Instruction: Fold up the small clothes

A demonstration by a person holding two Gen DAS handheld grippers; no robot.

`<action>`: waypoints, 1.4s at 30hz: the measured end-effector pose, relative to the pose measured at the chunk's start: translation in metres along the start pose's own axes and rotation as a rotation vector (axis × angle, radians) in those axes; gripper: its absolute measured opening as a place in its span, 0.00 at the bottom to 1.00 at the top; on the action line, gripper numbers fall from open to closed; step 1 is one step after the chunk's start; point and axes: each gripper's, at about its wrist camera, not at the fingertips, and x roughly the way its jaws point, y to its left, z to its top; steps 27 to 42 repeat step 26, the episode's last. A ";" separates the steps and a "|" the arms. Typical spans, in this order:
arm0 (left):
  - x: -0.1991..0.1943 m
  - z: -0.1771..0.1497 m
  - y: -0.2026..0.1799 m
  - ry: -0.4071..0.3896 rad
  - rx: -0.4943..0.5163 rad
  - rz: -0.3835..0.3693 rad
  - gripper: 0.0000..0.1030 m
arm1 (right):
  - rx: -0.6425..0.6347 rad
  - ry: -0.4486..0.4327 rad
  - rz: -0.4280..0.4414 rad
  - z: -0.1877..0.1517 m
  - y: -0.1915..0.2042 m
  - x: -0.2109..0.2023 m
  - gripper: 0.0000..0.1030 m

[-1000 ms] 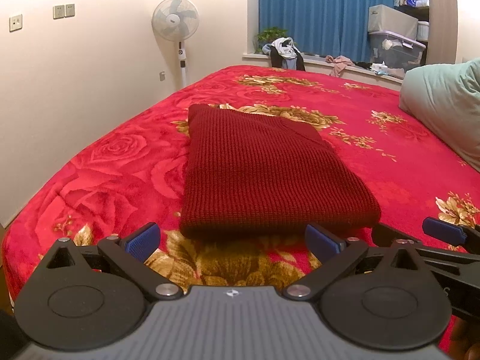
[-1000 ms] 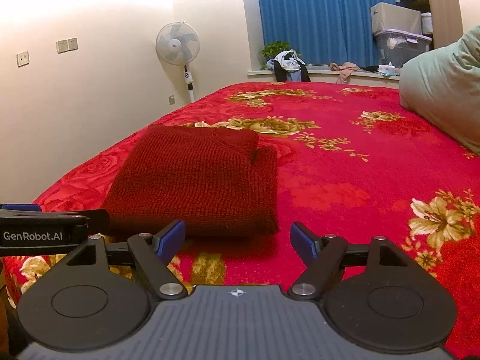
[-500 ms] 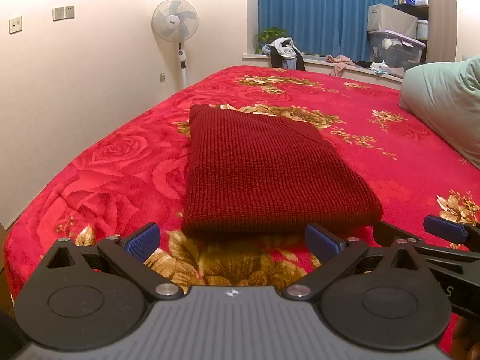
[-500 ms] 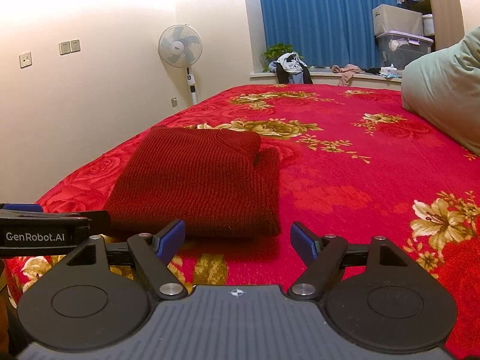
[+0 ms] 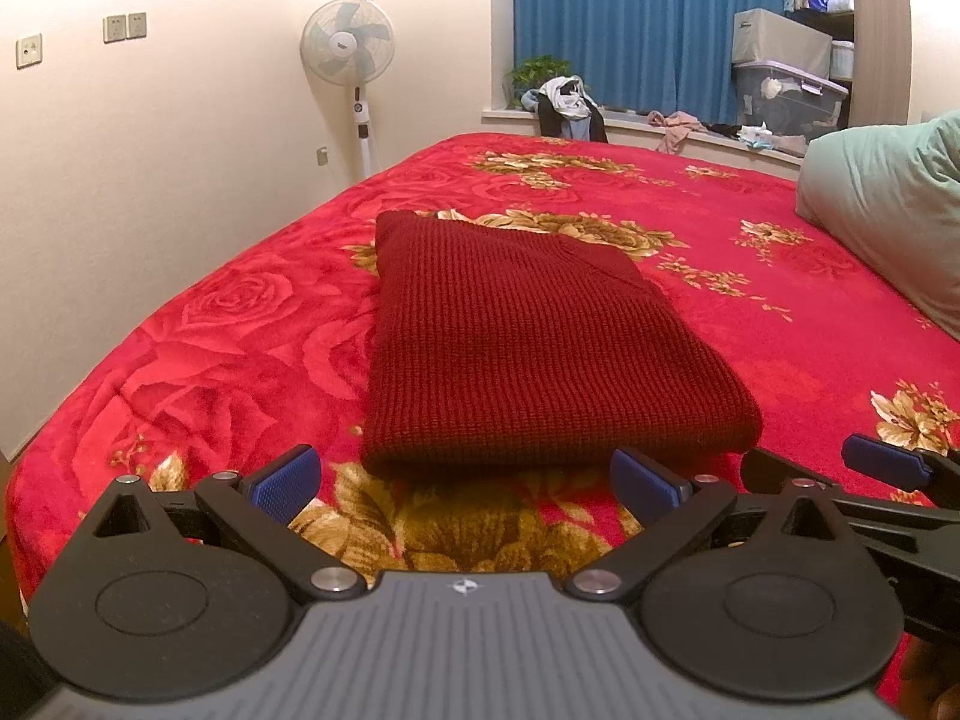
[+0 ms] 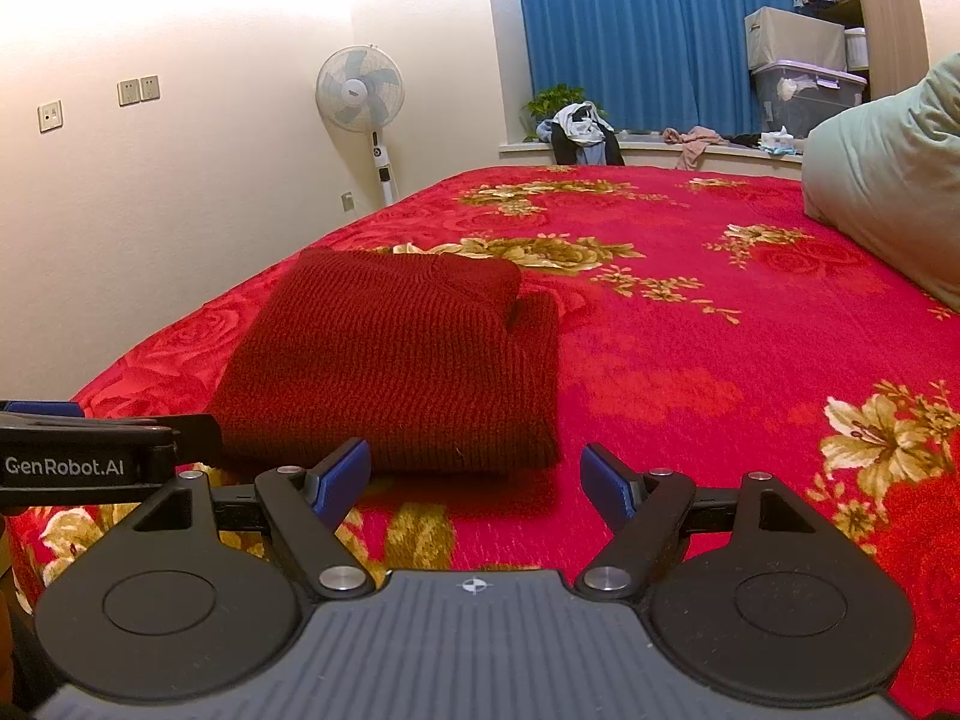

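Observation:
A dark red knitted sweater (image 5: 528, 342) lies folded into a neat rectangle on the red floral bedspread (image 5: 228, 348). It also shows in the right wrist view (image 6: 396, 366). My left gripper (image 5: 465, 480) is open and empty, just short of the sweater's near edge. My right gripper (image 6: 474, 474) is open and empty, in front of the sweater's near right corner. The right gripper's finger shows at the right of the left wrist view (image 5: 882, 459). The left gripper's body shows at the left of the right wrist view (image 6: 84, 450).
A pale green pillow (image 5: 894, 210) lies at the bed's right side. A standing fan (image 5: 348, 54) is by the left wall. The windowsill (image 5: 696, 135) under blue curtains holds clothes, a plant and storage boxes (image 5: 786, 90).
Both grippers have drawn back slightly from the sweater and stay open. The sweater has not moved.

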 end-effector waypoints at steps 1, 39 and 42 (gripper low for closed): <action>0.000 0.000 0.000 0.000 0.000 -0.002 1.00 | -0.001 -0.002 0.000 0.000 0.000 0.000 0.76; 0.003 -0.001 0.005 0.004 0.006 -0.006 1.00 | 0.000 0.002 0.001 -0.001 0.000 0.001 0.76; 0.003 -0.001 0.005 0.004 0.006 -0.006 1.00 | 0.000 0.002 0.001 -0.001 0.000 0.001 0.76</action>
